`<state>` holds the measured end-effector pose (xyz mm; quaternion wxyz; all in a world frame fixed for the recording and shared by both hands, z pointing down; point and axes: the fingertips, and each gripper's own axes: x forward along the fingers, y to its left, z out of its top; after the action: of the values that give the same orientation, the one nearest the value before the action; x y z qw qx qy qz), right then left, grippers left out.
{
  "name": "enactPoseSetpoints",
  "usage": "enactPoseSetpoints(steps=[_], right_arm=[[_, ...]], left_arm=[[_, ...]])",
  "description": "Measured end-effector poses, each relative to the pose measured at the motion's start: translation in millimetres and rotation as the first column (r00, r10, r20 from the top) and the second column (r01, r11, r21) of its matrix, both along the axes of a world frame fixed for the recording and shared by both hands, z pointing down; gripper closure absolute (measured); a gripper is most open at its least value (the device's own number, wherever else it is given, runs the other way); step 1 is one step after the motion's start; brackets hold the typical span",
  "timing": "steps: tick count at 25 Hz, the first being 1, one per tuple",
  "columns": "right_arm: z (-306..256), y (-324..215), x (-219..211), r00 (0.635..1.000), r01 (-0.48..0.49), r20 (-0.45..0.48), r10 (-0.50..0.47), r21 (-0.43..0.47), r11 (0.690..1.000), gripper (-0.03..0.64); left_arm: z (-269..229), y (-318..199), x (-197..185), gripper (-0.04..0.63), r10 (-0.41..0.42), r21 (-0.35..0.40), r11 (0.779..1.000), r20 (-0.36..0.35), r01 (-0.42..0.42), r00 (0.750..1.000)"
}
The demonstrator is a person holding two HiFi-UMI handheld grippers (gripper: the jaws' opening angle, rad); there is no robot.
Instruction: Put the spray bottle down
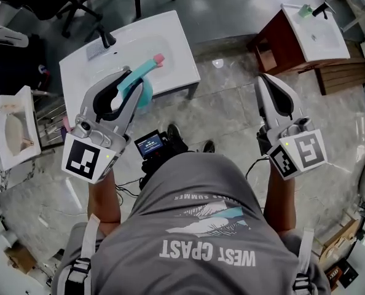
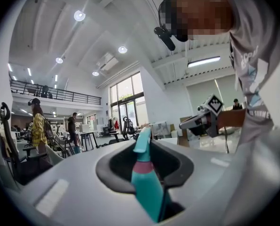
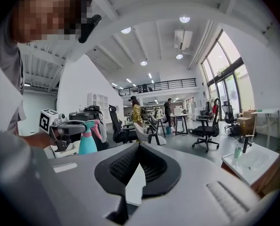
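Pale stone floor fills most of the head view. White sink counter at 11 o'clock, black tap near its L end. 2nd sink on a brown cabinet at 1 o'clock. Person in grey tee at 6 o'clock, 1 claw per hand, both pointing fwd.

L claw is at 10 o'clock, by the counter's near edge. Its jaws are partly apart and clamped on the bottle, which fills the gap btwn the pads. R claw is at 2 o'clock over the floor, well apart from L. Its tips meet w/ only a thin sliver btwn the pads, nothing in it.

Bottle: teal body, pink neck band, pink nozzle toward 1 o'clock in head view. R claw view shows it upright. It's held in the air in L claw, just beside the counter's near edge.
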<state>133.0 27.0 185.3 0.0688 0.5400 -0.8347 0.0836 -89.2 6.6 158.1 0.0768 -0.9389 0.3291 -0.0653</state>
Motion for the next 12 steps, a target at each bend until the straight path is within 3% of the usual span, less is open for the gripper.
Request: enactPoseSetpoints(steps=[12], right_arm=[[0.8,-43.5,-32.2,0.998,-0.054,-0.018,0.054,-0.006,0.999,0.615]], left_arm=[[5.7,-51.2,-29.5,0.506,0.056,-0.011,0.998,-0.024,-0.056,0.998]])
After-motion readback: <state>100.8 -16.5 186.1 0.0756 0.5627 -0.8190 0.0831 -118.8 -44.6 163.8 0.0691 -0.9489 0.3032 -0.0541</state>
